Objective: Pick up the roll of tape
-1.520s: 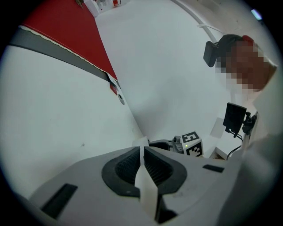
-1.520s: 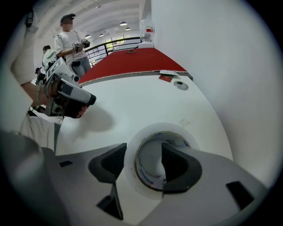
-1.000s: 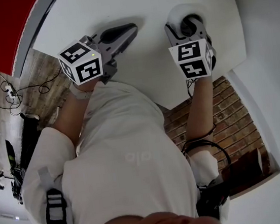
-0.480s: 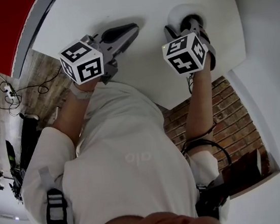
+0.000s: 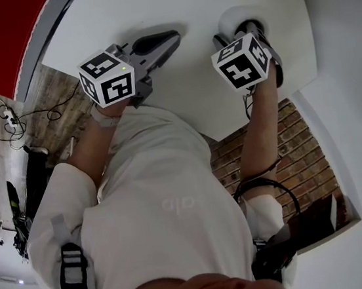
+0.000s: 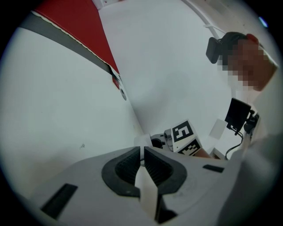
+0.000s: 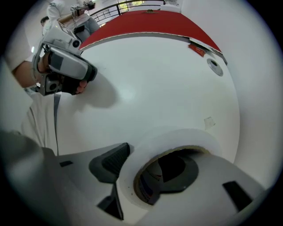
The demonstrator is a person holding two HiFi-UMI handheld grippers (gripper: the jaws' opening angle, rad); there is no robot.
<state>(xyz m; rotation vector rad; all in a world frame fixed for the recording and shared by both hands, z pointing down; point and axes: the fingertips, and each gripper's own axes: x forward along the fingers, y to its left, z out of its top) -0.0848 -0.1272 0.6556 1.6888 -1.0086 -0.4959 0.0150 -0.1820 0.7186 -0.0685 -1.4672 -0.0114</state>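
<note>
The roll of white tape (image 5: 232,17) is at the right side of the round white table (image 5: 149,6). My right gripper (image 5: 249,30) is shut on it, one jaw inside the core and the other against the outer wall. In the right gripper view the roll of tape (image 7: 172,139) tilts up between the dark pads of the right gripper (image 7: 146,167). Whether it touches the table I cannot tell. My left gripper (image 5: 155,45) hovers over the table's near left part, shut and empty. In its own view the left gripper (image 6: 142,162) shows its jaws pressed together.
A small clear scrap (image 7: 208,122) lies on the table beyond the roll. A round fitting (image 7: 215,66) sits near the far edge by the red floor (image 7: 150,22). The table's near edge (image 5: 232,130) runs just below both grippers, over a brick floor (image 5: 302,157).
The right gripper has twisted, its marker cube turning and shifting slightly up and left, with the tape in its jaws. The left gripper has barely moved.
</note>
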